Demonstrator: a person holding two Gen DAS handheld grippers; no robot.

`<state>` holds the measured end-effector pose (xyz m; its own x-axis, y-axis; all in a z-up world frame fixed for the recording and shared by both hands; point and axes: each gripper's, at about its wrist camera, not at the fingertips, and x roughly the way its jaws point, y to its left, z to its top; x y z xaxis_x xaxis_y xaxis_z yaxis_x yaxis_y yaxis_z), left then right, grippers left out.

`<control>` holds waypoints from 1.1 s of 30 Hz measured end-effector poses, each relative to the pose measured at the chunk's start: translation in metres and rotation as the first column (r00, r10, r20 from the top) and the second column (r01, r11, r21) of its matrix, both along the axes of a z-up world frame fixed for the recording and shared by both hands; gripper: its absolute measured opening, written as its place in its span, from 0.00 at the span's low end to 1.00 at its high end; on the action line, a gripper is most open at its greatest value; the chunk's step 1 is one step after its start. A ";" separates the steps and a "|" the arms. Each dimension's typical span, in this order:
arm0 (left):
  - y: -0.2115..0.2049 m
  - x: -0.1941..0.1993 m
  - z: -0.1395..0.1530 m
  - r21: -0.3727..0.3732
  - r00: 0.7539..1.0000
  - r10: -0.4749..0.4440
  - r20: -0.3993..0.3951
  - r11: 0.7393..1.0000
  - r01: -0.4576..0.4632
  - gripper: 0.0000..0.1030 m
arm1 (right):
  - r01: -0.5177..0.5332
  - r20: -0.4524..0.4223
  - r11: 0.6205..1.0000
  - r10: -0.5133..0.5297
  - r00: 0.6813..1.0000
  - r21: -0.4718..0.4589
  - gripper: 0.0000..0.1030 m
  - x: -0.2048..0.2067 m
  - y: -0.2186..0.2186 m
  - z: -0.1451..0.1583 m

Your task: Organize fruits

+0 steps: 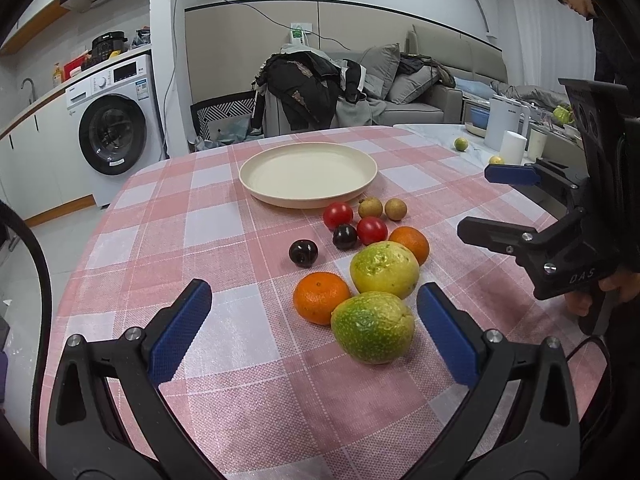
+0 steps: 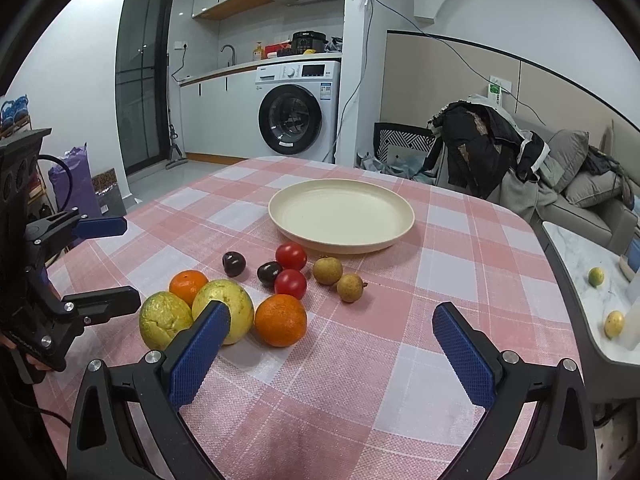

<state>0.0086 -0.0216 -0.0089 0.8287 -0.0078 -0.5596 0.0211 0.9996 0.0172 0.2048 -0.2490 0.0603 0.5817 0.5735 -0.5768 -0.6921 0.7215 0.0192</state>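
1. Reading across the table (image 1: 224, 400) from left to right, we note the left gripper (image 1: 314, 332) low over the pink check cloth, jaws spread wide and holding nothing.
2. We log the fruit heap in the middle, all on the cloth and none in the plate (image 1: 308, 152), which sits just behind the heap.
3. We take the dark plum (image 1: 303, 253) first; it lies a little apart from the rest. We judge it light, smooth and easily bruised, so we would pinch it gently across its middle.
4. We see the near orange (image 1: 320, 298) touching the green guava (image 1: 373, 327), with a yellow guava (image 1: 385, 269) just behind. The guavas look the heaviest pieces and firm with bumpy skin; we would grip at the widest girth. The oranges look firm with a grippy peel.
5. We count two cherry tomatoes (image 1: 338, 216), a second plum between them and two longans (image 1: 370, 207) nearer the plate: small, round and likely to roll or slip. The tomatoes may split if squeezed.
6. We record the right gripper (image 2: 332, 340) at the right side, jaws likewise wide apart and empty.
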 end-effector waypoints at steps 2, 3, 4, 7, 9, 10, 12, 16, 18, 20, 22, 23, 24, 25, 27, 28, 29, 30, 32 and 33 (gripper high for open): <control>0.000 0.000 -0.001 -0.009 1.000 -0.004 -0.011 1.000 0.004 0.99 | -0.009 0.000 1.000 0.009 1.000 -0.004 1.00 -0.001 0.002 0.001; 0.000 0.000 -0.002 -0.015 1.000 -0.007 -0.020 1.000 0.007 0.99 | -0.011 0.001 1.000 0.011 1.000 -0.006 1.00 -0.001 0.002 0.001; 0.000 0.001 -0.002 -0.021 0.999 -0.012 -0.029 1.000 0.011 0.99 | -0.014 0.001 1.000 0.014 1.000 -0.009 1.00 -0.001 0.003 0.001; 0.000 0.002 -0.003 -0.036 0.998 -0.028 -0.058 0.999 0.026 0.99 | -0.016 -0.012 1.000 0.016 1.000 -0.016 1.00 0.001 0.004 0.002; -0.001 0.002 -0.005 -0.048 0.996 -0.045 -0.078 0.998 0.041 0.99 | -0.017 -0.034 1.000 0.017 0.999 -0.023 1.00 0.002 0.004 0.001; -0.002 0.002 -0.007 -0.053 0.995 -0.055 -0.089 0.997 0.050 0.99 | -0.018 -0.047 0.999 0.016 0.999 -0.031 1.00 0.004 0.005 0.000; -0.004 0.006 -0.012 -0.066 0.990 -0.072 -0.122 0.996 0.064 0.99 | -0.016 -0.070 0.999 0.013 0.997 -0.048 1.00 0.008 0.006 -0.003; -0.008 0.012 -0.020 -0.077 0.981 -0.094 -0.169 0.994 0.082 0.94 | -0.056 -0.156 0.995 0.042 0.987 -0.084 1.00 0.015 0.010 -0.014; -0.009 0.014 -0.023 -0.078 0.978 -0.099 -0.182 0.993 0.085 0.93 | -0.071 -0.171 0.992 0.052 0.984 -0.103 0.99 0.015 0.014 -0.019; -0.010 0.018 -0.025 -0.085 0.975 -0.104 -0.194 0.992 0.089 0.90 | -0.088 -0.187 0.989 0.064 0.980 -0.121 0.96 0.016 0.019 -0.023; -0.009 0.020 -0.026 -0.097 0.974 -0.101 -0.204 0.992 0.083 0.86 | -0.096 -0.193 0.985 0.068 0.979 -0.141 0.92 0.016 0.024 -0.027; -0.009 0.021 -0.027 -0.106 0.972 -0.103 -0.211 0.991 0.082 0.84 | -0.102 -0.197 0.983 0.070 0.978 -0.153 0.91 0.017 0.027 -0.029; -0.008 0.023 -0.028 -0.115 0.970 -0.108 -0.218 0.990 0.084 0.82 | -0.110 -0.205 0.981 0.076 0.976 -0.161 0.88 0.018 0.029 -0.031; -0.008 0.023 -0.029 -0.119 0.968 -0.113 -0.225 0.989 0.087 0.79 | -0.116 -0.214 0.979 0.079 0.974 -0.167 0.85 0.019 0.032 -0.033; -0.009 0.026 -0.030 -0.118 0.966 -0.116 -0.231 0.989 0.090 0.76 | -0.130 -0.229 0.974 0.086 0.970 -0.184 0.77 0.021 0.037 -0.037; -0.009 0.026 -0.030 -0.122 0.966 -0.118 -0.231 0.988 0.092 0.75 | -0.136 -0.233 0.972 0.089 0.968 -0.194 0.76 0.022 0.039 -0.039; -0.010 0.027 -0.029 -0.129 0.965 -0.123 -0.230 0.987 0.095 0.73 | -0.141 -0.237 0.969 0.091 0.967 -0.202 0.75 0.023 0.041 -0.041; -0.010 0.026 -0.028 -0.136 0.965 -0.126 -0.228 0.986 0.097 0.72 | -0.143 -0.237 0.968 0.093 0.967 -0.205 0.75 0.024 0.043 -0.043; -0.011 0.026 -0.027 -0.144 0.964 -0.134 -0.229 0.984 0.103 0.68 | -0.152 -0.248 0.967 0.099 0.964 -0.203 0.70 0.026 0.045 -0.045; -0.011 0.027 -0.026 -0.147 0.963 -0.140 -0.230 0.983 0.108 0.66 | -0.154 -0.249 0.966 0.101 0.963 -0.205 0.63 0.027 0.046 -0.045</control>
<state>0.0354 -0.0325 -0.0353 0.6593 -0.1887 -0.7278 0.1323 0.9820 -0.1348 0.2317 -0.2035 0.0155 0.3448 0.4766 -0.8086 -0.7737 0.6321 0.0427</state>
